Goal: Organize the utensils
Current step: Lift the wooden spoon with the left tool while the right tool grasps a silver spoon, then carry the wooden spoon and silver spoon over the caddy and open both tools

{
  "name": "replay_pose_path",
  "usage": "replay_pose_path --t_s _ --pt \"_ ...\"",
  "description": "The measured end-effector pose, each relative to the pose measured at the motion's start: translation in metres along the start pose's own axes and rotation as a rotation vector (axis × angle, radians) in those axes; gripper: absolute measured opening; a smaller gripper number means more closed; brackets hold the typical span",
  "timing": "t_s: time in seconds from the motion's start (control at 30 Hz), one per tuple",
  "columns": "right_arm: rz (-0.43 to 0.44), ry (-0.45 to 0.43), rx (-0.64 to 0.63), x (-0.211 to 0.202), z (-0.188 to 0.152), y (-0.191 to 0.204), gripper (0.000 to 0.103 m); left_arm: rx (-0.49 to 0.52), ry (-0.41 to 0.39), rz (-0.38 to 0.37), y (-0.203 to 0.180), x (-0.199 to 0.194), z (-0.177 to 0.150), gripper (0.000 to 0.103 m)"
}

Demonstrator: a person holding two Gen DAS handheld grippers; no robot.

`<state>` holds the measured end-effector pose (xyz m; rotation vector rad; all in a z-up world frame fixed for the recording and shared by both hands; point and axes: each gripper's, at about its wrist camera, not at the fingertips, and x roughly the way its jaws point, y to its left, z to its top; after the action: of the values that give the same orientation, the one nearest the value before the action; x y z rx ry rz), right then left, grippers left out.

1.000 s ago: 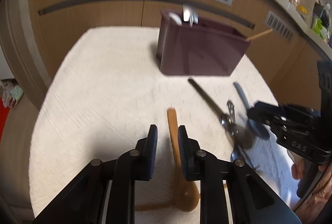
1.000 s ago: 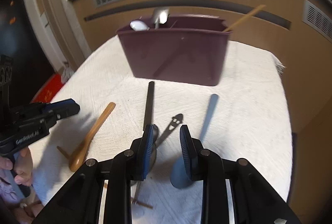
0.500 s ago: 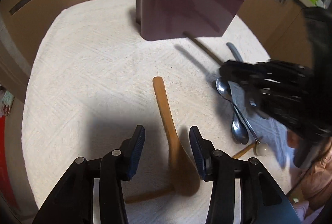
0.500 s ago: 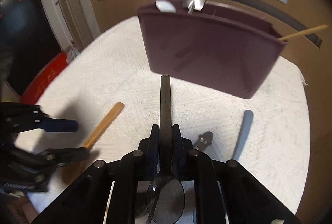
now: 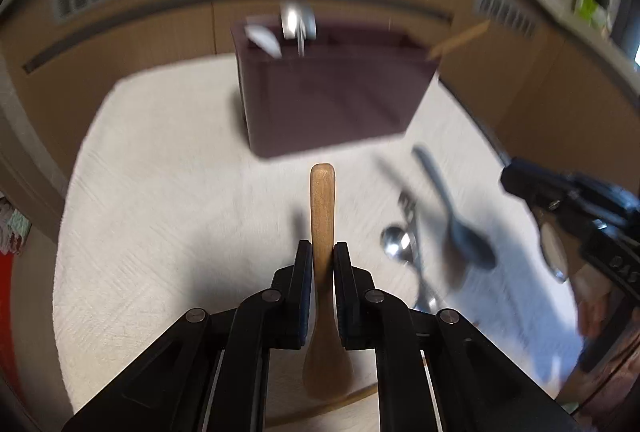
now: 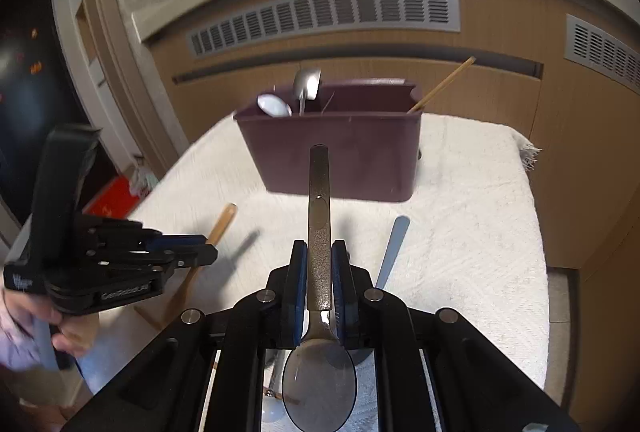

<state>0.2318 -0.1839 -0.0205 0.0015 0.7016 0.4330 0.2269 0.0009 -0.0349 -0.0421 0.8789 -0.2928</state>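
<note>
My left gripper (image 5: 323, 252) has its jaws closing on the handle of a wooden spoon (image 5: 322, 200), with the pads pressing it and the bowl hanging back under the fingers. In the right wrist view my right gripper (image 6: 320, 252) is shut on a metal spoon (image 6: 319, 192) with a dark speckled handle, held above the cloth. Both handles point at the maroon utensil caddy (image 6: 360, 152), which holds two metal spoons (image 6: 306, 84) and a wooden stick (image 6: 444, 84). The left gripper (image 6: 208, 252) shows at the left of that view with the wooden spoon (image 6: 222, 224).
A white textured cloth (image 6: 460, 232) covers the table. A blue-grey spoon (image 5: 460, 228) and a metal spoon (image 5: 396, 240) lie on it to the right, blurred. The right gripper (image 5: 516, 180) enters at the right edge. Wooden cabinets with vent grilles (image 6: 320, 16) stand behind.
The left gripper spread its fingers around the wooden spoon, then shut on it and lifted it. The right gripper shut on the dark-handled spoon and raised it off the cloth.
</note>
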Motion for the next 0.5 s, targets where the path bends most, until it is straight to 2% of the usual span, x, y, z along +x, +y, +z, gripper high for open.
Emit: replay_pose_path --t_s 0.13,0.3,0.4,0.5 --pt "0.008 -0.074 0.034 -0.014 0.011 -0.002 0.011 -0.044 -0.194 -0.034 -0.002 -0.034 0.019 0.011" --pt "-0.014 -0.259 -0.010 -0.039 0.062 0.005 0.011 -0.031 -0.388 -0.098 -0.005 -0.068 0.090 0.011" --pt "-0.017 -0.367 -0.041 -0.050 0.103 0.008 0.011 -0.021 -0.477 -0.115 -0.006 -0.080 0.125 0.011" --pt "-0.010 -0.424 -0.043 -0.043 0.138 0.004 0.011 -0.019 -0.517 -0.107 -0.002 -0.080 0.152 0.011"
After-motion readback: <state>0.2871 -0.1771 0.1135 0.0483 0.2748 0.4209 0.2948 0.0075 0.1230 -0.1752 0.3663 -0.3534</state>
